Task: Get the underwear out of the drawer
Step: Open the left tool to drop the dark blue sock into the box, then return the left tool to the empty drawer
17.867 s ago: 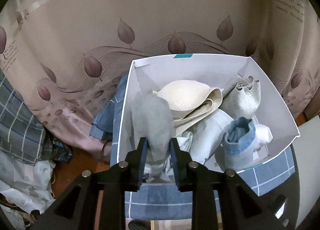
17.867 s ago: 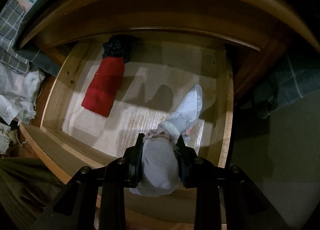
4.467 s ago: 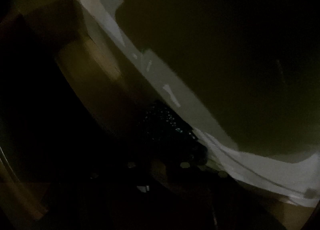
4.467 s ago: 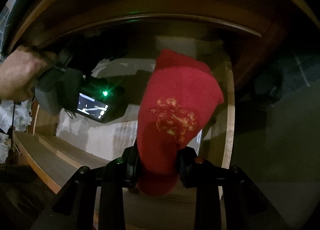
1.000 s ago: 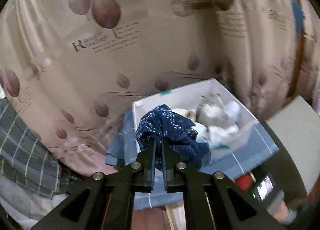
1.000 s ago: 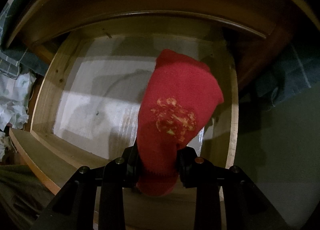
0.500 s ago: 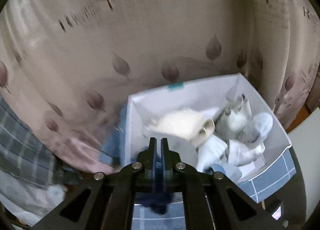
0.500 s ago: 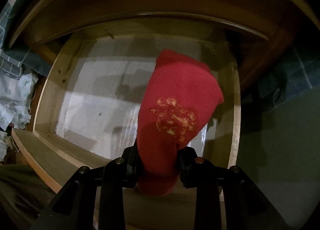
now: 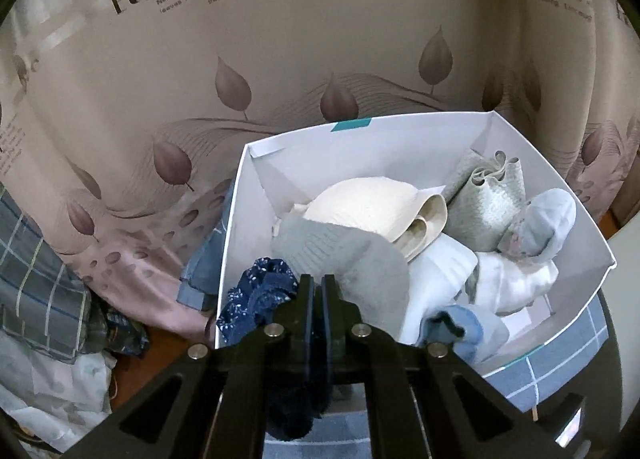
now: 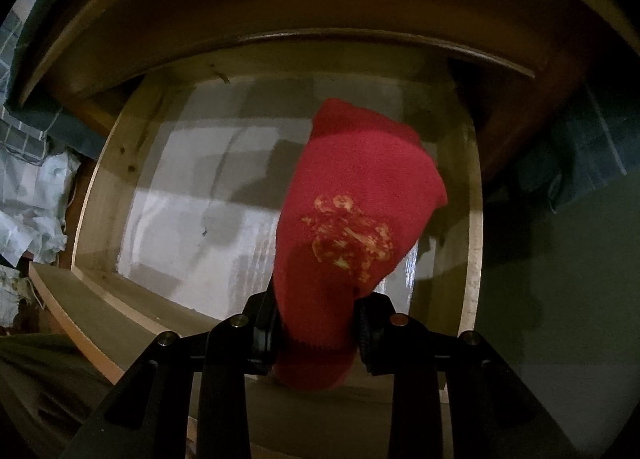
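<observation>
Two grippers, each holding one piece of clothing.

The left gripper [image 9: 318,291] has its jaws pressed tight on the dark blue underwear [image 9: 256,299], which hangs over the near corner of the white box [image 9: 400,139] full of pale clothes. The right gripper [image 10: 316,319] pinches the red sock [image 10: 352,211] and holds it up above the open wooden drawer [image 10: 104,163], whose bottom is bare.

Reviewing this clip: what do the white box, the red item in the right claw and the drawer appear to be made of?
White box: probably thin card, matte, with creased, folded corners. Red item: soft fuzzy knit, likely a cotton blend, with a yellowish printed motif; it bunches between the pads. Drawer: pale wood with visible grain and knots; its floor looks glossy, lacquered or lined.
</observation>
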Action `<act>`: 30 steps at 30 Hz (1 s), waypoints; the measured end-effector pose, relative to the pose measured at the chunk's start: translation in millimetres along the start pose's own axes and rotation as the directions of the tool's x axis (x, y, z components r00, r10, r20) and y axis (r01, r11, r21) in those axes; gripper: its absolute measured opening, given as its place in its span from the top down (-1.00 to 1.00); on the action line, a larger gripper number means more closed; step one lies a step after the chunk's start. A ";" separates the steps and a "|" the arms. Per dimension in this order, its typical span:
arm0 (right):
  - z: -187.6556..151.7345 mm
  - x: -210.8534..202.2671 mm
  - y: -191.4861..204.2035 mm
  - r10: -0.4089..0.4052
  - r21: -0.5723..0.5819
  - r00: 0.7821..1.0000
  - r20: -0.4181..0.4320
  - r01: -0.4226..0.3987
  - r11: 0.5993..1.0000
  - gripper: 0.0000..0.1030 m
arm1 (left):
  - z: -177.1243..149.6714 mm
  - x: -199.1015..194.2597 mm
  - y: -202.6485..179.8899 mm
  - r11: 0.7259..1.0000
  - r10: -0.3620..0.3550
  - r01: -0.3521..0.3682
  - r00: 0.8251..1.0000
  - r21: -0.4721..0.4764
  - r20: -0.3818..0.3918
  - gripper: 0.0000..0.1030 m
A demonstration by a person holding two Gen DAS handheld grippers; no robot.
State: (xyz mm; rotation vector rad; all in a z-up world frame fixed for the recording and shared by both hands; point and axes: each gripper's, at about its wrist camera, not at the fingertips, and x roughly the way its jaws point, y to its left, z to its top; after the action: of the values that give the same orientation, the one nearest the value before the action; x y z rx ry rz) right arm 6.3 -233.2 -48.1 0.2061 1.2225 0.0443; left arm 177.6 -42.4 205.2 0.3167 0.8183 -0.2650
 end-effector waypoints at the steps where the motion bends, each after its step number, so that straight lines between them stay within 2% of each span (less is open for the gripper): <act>1: 0.2 -0.2 0.0 -0.002 0.001 1.000 -0.001 0.002 1.000 0.45 | 0.3 -0.1 -0.5 1.000 0.002 -0.002 1.000 0.001 0.001 0.92; 10: -0.2 -0.1 1.4 -0.003 0.002 1.000 0.001 0.003 1.000 0.45 | -1.7 -18.9 6.1 0.998 -0.015 0.017 1.000 -0.066 0.023 0.75; 13: -0.1 -0.2 1.6 -0.005 0.005 1.000 0.002 0.005 1.000 0.45 | -4.7 -30.1 7.9 0.996 -0.028 0.031 0.999 -0.082 0.040 0.56; 17: -0.2 1.2 1.7 -0.010 0.009 1.000 0.001 0.010 1.000 0.45 | -9.5 -49.8 7.2 0.996 -0.015 0.023 0.996 -0.086 0.088 0.19; 20: 0.3 1.2 1.3 -0.017 0.007 1.000 0.006 0.017 1.000 0.45 | -13.2 -65.0 5.5 0.998 0.000 0.009 0.992 -0.069 0.130 0.13; 27: -0.2 -0.6 2.9 -0.027 -0.013 0.999 0.028 0.028 1.000 0.45 | -50.1 -92.9 -2.1 0.998 0.026 -0.016 0.982 -0.053 0.187 0.06; 30: -0.1 -4.4 4.0 -0.037 -0.022 0.998 0.052 0.038 0.999 0.45 | -77.5 -95.2 -3.8 0.997 0.002 0.012 0.983 -0.072 0.183 -0.01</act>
State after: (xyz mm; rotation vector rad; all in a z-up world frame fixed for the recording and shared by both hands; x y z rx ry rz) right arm 5.0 -230.0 -43.3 0.1632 1.1739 0.0199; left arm 62.1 -6.5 226.0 0.2179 0.6460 -0.2641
